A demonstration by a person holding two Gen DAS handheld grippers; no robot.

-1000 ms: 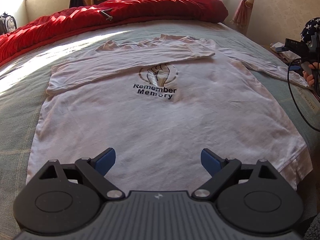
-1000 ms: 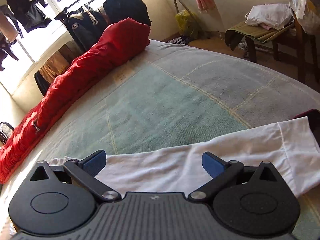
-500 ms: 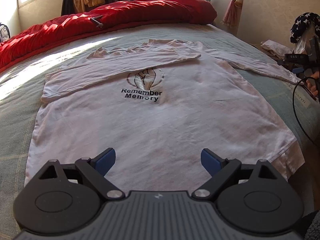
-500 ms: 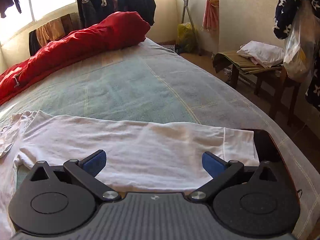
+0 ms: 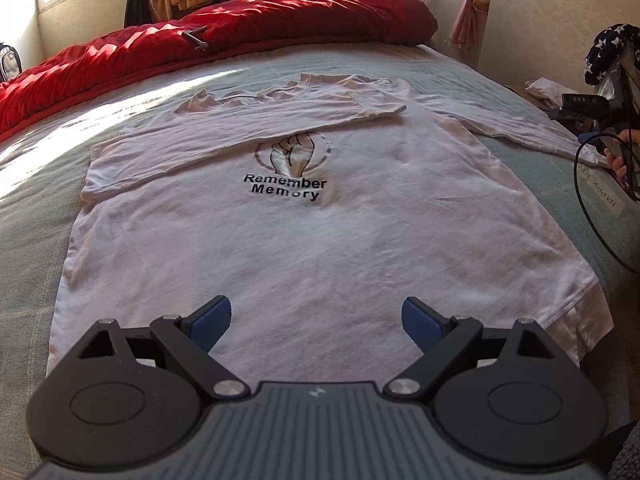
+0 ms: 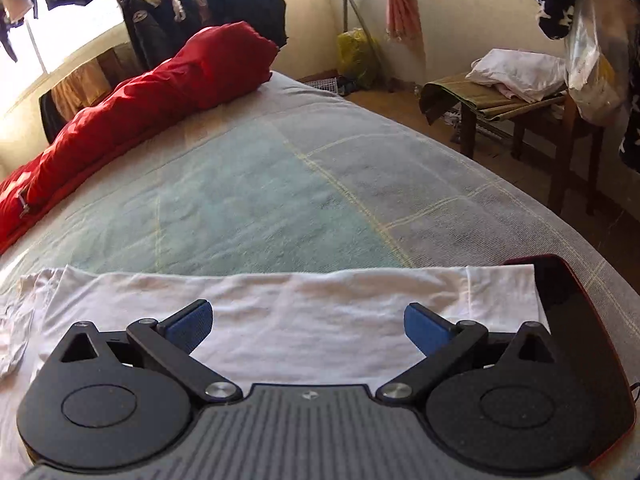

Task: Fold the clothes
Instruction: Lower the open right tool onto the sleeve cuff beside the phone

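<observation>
Two pairs of tongs, both spread wide with nothing between their blue pads. The left tongs (image 5: 318, 322) hang over the lower hem of a white long-sleeved shirt (image 5: 320, 240) that lies flat, front up, on a bed (image 5: 36, 200) covered with a pale green-grey checked blanket. The shirt's chest carries a black fist emblem (image 5: 292, 154) above the words "Remember Memory". One sleeve (image 5: 240, 136) is folded across the chest, its cuff ending just past the emblem; the other sleeve (image 5: 516, 132) stretches out sideways toward the bed's edge, where a hand (image 5: 618, 160) grips the other device with a dark cable looping below it.

The right tongs (image 6: 308, 326) sit low over that outstretched sleeve (image 6: 304, 308) — whether the pads touch the cloth I cannot tell. The sleeve runs straight across the right wrist view, and its cuff end lies against a dark, red-edged flat object (image 6: 576, 320) at the corner of the bed.

A red quilt (image 5: 200, 52) is bunched along the far side of the bed, under a sunlit window. Beyond the bed, a wooden stool (image 6: 520, 112) holds folded cloths — white on top of olive — and dark garments hang on a rack (image 6: 192, 12) by the window.
</observation>
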